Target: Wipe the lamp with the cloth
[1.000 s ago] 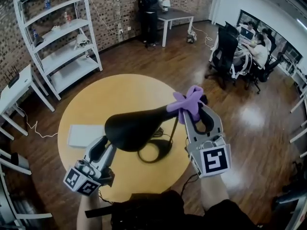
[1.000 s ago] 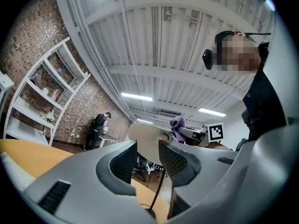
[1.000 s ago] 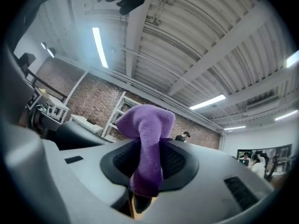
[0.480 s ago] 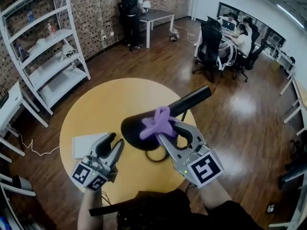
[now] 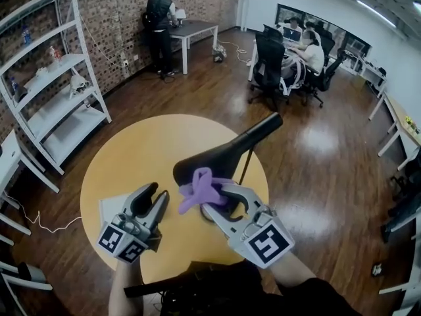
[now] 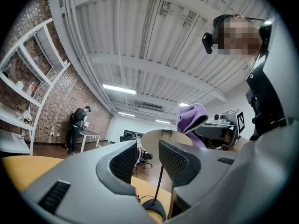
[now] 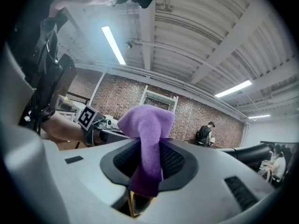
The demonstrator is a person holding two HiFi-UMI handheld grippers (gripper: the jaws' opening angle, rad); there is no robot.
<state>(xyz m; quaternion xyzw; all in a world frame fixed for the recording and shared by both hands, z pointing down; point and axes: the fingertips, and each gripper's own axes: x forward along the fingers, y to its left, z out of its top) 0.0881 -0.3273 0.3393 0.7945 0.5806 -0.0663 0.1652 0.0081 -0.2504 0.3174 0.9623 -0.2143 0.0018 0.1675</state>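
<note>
lamps: 1, black cone-shade desk lamp (image 5: 217,163), table centre
cloths: 1, purple fleece cloth (image 5: 197,188)
grippers: 2 grey two-jaw, left gripper (image 5: 158,193) at 7 o'clock, right gripper (image 5: 209,197) at 5 o'clock
tables: 1, round yellow wooden table (image 5: 131,150)
pads: 1, flat white rectangular pad (image 5: 105,209), 8 o'clock on table
shelf units: 1, white metal shelf unit (image 5: 59,91), 10 o'clock
standing people: 1, person in dark clothes (image 5: 160,25), 11 o'clock
chairs: at least 2, black office chairs (image 5: 266,64), 1 o'clock

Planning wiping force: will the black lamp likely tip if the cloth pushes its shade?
Probably tippy: the lamp carries a wide shade on a thin stem over a small base. The purple cloth bunches limply in the right gripper, so it likely pushes softly.
</note>
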